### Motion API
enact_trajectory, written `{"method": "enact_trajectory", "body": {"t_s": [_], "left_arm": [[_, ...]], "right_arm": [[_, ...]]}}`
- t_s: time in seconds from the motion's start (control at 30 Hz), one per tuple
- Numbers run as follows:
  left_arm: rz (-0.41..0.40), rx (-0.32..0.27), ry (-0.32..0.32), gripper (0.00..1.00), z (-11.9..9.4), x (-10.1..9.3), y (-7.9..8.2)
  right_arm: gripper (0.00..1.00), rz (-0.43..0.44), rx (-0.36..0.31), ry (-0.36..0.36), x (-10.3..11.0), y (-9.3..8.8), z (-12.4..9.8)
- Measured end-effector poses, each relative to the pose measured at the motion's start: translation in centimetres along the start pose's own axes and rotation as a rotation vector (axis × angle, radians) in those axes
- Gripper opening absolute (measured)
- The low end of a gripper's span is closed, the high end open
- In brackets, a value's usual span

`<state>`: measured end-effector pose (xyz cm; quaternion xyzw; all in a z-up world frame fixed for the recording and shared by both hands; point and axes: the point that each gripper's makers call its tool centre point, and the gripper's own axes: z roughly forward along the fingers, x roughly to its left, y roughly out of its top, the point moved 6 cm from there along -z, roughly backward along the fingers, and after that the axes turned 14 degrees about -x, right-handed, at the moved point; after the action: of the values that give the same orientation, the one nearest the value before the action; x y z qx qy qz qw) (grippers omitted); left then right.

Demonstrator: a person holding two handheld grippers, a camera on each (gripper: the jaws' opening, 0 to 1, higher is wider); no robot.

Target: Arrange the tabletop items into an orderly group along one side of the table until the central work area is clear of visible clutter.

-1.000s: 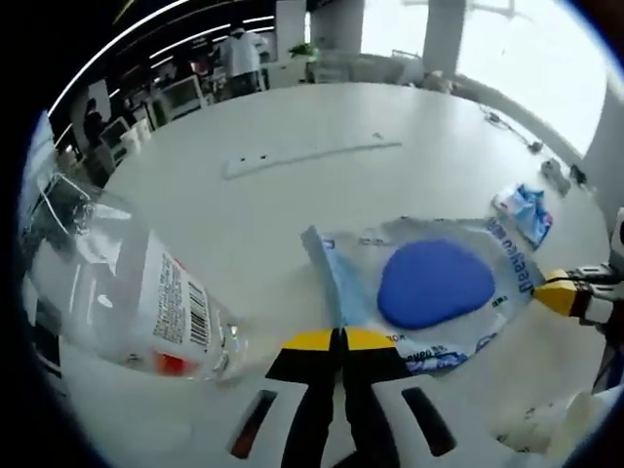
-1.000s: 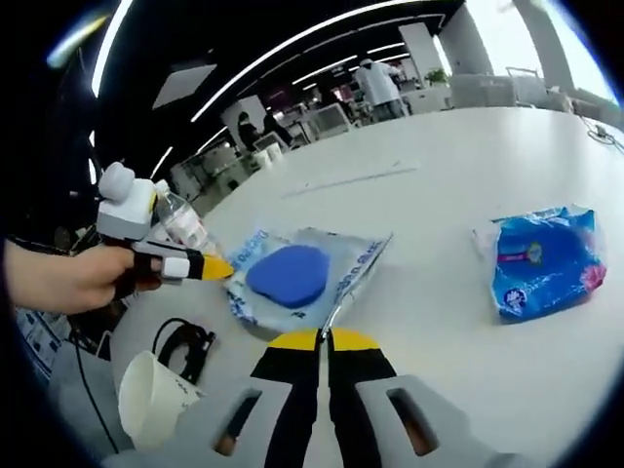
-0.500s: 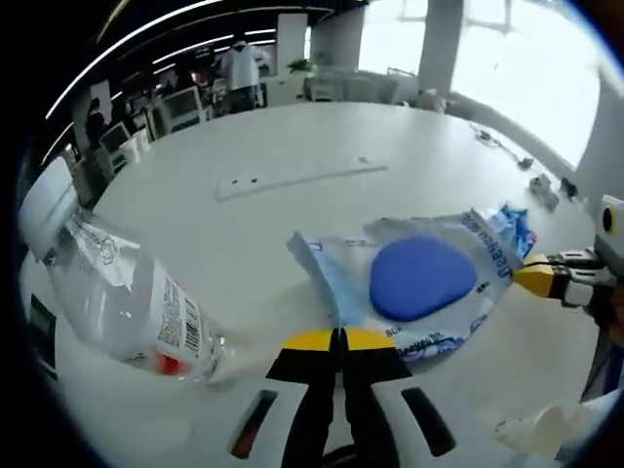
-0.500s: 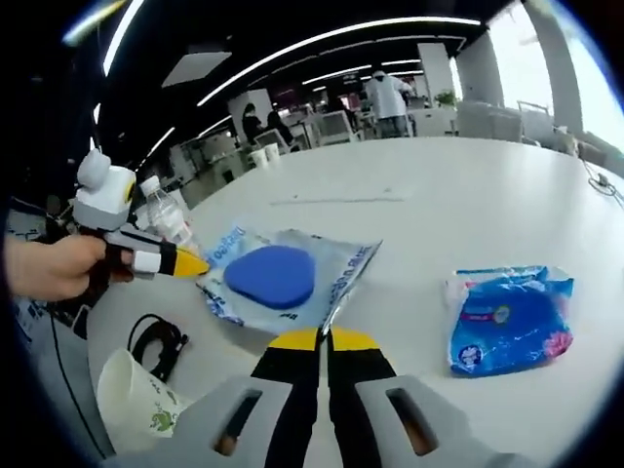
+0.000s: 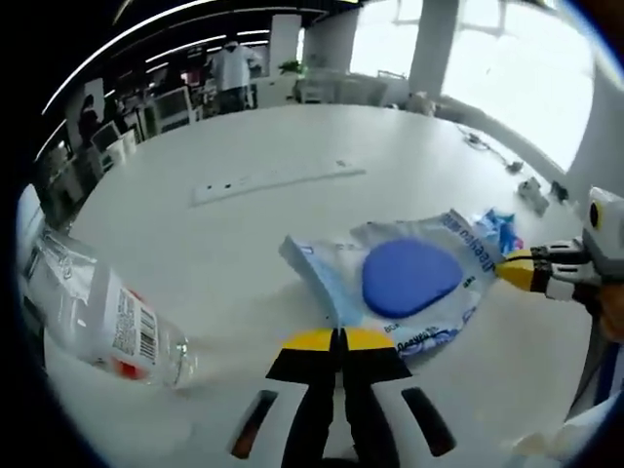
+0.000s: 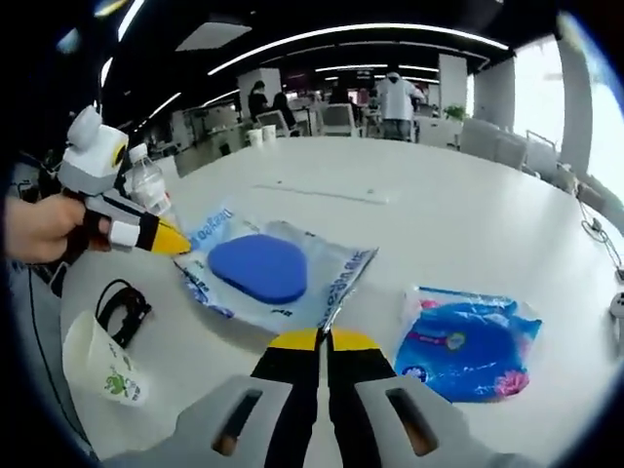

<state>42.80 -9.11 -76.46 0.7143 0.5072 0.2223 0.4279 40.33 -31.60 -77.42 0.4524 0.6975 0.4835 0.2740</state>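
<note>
Both grippers, left gripper (image 5: 336,338) and right gripper (image 6: 323,338), pinch opposite corners of the blue-pad packet (image 6: 268,273) at table (image 6: 468,214) center, mid-carry; next, drag it toward 9 o'clock beside the bottle (image 5: 93,317).

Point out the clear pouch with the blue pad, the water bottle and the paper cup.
clear pouch with the blue pad (image 6: 258,268): right gripper view, on the blue pad inside.
water bottle (image 5: 102,322): left gripper view, on its label.
paper cup (image 6: 97,363): right gripper view, on its side wall.
</note>
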Motion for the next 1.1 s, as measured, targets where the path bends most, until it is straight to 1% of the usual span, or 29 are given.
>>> {"method": "enact_trajectory", "body": {"t_s": [0.1,0.27,0.37,0.43,0.53,0.9,1.0,1.1], "left_arm": [[-0.006,0.003,-0.004,0.0,0.2,-0.2,-0.2],[-0.011,0.006,-0.015,0.0,0.5,-0.9,-0.1],[0.0,0.011,-0.017,0.0,1.0,-0.9,-0.2],[-0.011,0.014,-0.015,0.0,1.1,-1.0,-0.3],[-0.003,0.024,-0.015,0.0,1.4,-1.1,-0.6],[-0.027,0.044,-0.009,0.0,1.8,-1.3,-1.4],[-0.029,0.054,-0.01,0.0,1.9,-1.4,-1.8],[-0.04,0.058,-0.006,0.0,1.9,-1.3,-2.0]], "right_arm": [[0.0,-0.026,0.011,0.0,-0.3,-0.1,0.0],[0.0,-0.037,0.016,-0.007,-0.9,-0.3,-0.3],[0.0,-0.025,0.02,-0.01,-1.2,-0.4,-0.4],[0.0,-0.03,0.025,-0.008,-1.3,-0.6,-0.4],[0.0,-0.036,0.025,0.003,-1.4,-0.8,-0.4],[0.0,-0.032,0.05,0.012,-1.9,-1.7,0.0],[0.0,-0.021,0.068,0.016,-2.0,-2.3,0.1],[0.0,-0.02,0.071,0.017,-1.9,-2.4,0.1]]}}
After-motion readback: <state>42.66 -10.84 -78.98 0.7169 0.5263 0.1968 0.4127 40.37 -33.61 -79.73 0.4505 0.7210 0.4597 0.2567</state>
